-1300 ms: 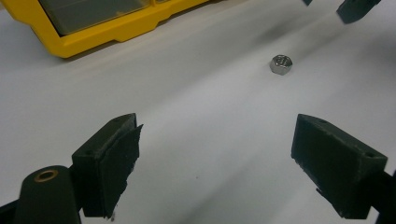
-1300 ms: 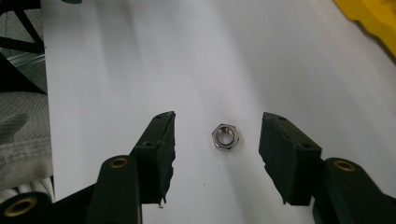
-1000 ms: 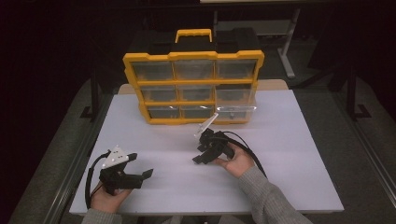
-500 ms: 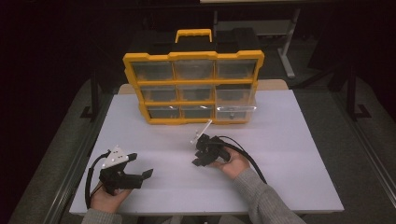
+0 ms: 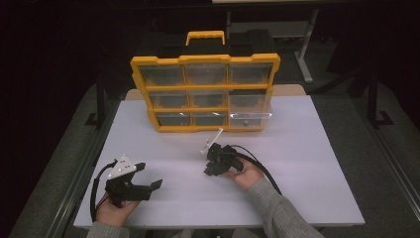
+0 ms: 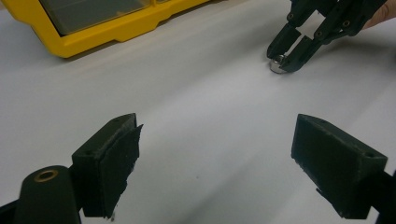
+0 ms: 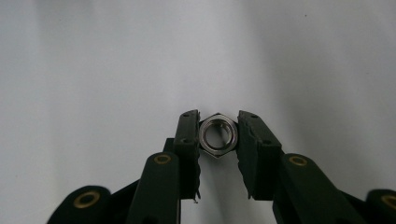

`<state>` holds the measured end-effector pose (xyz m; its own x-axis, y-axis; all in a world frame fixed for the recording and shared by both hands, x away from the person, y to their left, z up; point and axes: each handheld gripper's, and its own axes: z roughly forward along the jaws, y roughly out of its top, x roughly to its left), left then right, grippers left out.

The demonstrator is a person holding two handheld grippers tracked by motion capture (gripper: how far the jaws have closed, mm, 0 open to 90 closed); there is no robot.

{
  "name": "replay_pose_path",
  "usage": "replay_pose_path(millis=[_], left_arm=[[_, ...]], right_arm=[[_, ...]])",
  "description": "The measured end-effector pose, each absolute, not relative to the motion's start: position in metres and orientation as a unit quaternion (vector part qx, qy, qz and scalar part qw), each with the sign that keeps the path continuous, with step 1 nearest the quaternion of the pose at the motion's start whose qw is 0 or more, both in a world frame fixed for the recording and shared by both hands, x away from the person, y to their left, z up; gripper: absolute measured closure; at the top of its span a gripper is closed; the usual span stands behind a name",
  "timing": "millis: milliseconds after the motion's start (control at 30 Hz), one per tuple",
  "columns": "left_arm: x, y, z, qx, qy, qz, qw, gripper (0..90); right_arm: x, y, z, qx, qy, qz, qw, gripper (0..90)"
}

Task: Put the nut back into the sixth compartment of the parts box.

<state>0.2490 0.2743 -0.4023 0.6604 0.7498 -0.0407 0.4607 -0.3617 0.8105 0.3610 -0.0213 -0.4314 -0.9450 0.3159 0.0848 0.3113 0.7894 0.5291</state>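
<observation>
Left gripper point(image 5: 148, 176) resting low on the white table point(image 5: 307, 148), jaws spread wide and empty, right gripper point(image 5: 212, 166) mid-table, jaws just closed tight on a steel hex nut point(image 7: 218, 135), yellow drawer organizer point(image 5: 205, 94) standing behind

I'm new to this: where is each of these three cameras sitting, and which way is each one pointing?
High view: fixed above the person's side, looking forward and down on the white table and yellow drawer organizer; forearms and both hand-held grippers show.
Left gripper view: rides the left hand-held gripper, looking across the table between its open jaws toward the right hand-held gripper.
Right gripper view: rides that gripper, looking down at a steel nut clamped between its jaws.
Shared: both gripper views show the nut.
</observation>
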Motion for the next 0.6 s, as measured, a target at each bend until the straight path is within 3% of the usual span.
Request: replay_pose_path(millis=[600], left_arm=[[0.250, 0.275, -0.402, 0.810, 0.372, 0.172, 0.420, 14.9]], right_arm=[[0.367, -0.039, -0.385, 0.183, 0.934, 0.305, -0.031, 69.1]])
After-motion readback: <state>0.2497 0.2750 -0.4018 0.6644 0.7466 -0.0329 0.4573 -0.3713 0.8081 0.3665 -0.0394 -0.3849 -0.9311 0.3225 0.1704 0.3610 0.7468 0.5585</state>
